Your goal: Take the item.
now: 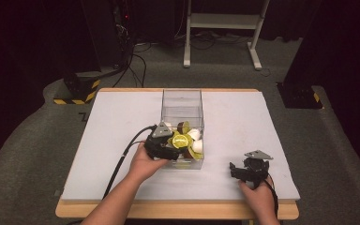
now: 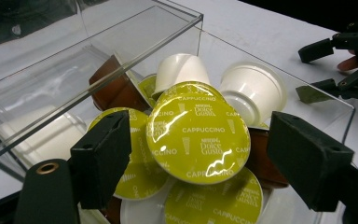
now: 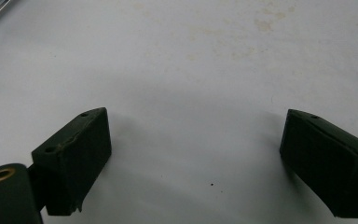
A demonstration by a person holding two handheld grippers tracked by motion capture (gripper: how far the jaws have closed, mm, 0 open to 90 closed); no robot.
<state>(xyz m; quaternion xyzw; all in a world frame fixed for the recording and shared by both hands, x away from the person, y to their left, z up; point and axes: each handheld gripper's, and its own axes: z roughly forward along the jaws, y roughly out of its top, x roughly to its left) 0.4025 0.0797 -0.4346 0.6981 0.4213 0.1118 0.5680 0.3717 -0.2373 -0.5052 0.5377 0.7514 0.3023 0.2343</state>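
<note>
Your left hand-held gripper (image 1: 168, 149) sits at the near left edge of the clear plastic box (image 1: 182, 101), jaws reaching in over the heap of coffee capsules (image 1: 185, 140); in the left gripper view the jaws stand partly apart, one on each side of a green-lidded capsule (image 2: 198, 136) marked CAPPUCCINO; the pads flank that lid but do not press on it, a gap shows on both sides; so nothing is held there.

The capsule lies on top of the pile, lid tilted toward the camera; other green lids (image 2: 213, 200) lie just beneath and beside it; two white capsules (image 2: 254, 88) rest behind it, cup sides showing; a brown capsule (image 2: 114, 86) leans against the box wall at the back left.

The box stands near the middle of the tabletop (image 1: 112, 122), its far half bare of capsules.

Your right hand-held gripper (image 1: 248, 169) rests low at the near right of the tabletop, well apart from the box; in the right gripper view its jaws stand wide, with bare white surface (image 3: 191, 70) between them; your right hand (image 1: 258, 194) grips it from the near edge.
</note>
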